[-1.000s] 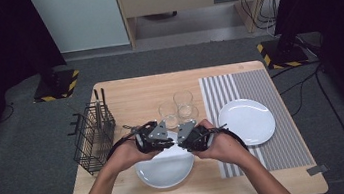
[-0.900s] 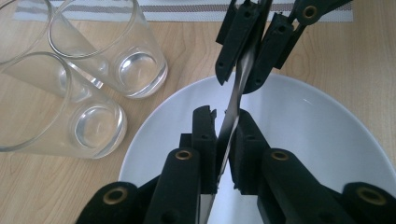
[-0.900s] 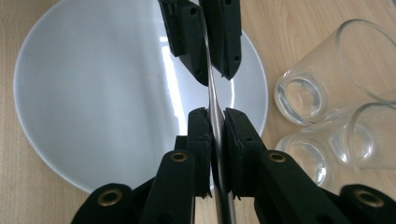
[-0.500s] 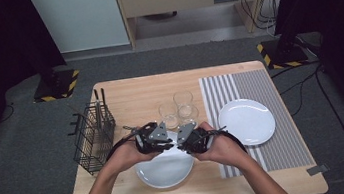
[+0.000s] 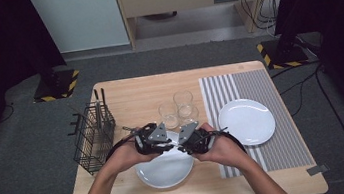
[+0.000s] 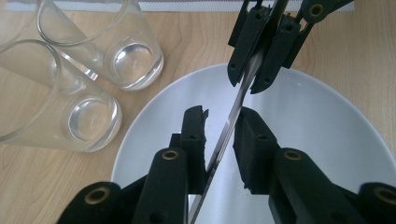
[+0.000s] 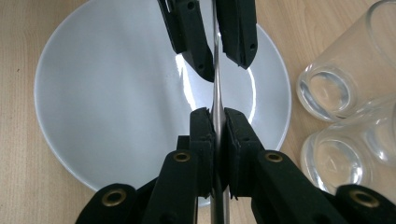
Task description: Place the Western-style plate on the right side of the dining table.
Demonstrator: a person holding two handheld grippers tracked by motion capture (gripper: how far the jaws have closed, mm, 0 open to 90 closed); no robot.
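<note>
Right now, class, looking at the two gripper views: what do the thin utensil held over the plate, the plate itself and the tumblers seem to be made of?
Thin utensil: probably polished steel, with a mirror-like edge; its type is unclear. Plate: likely glazed ceramic, white with glossy highlights, though melamine is possible. Tumblers: clear glass, with the wood showing through their thick bases.
</note>
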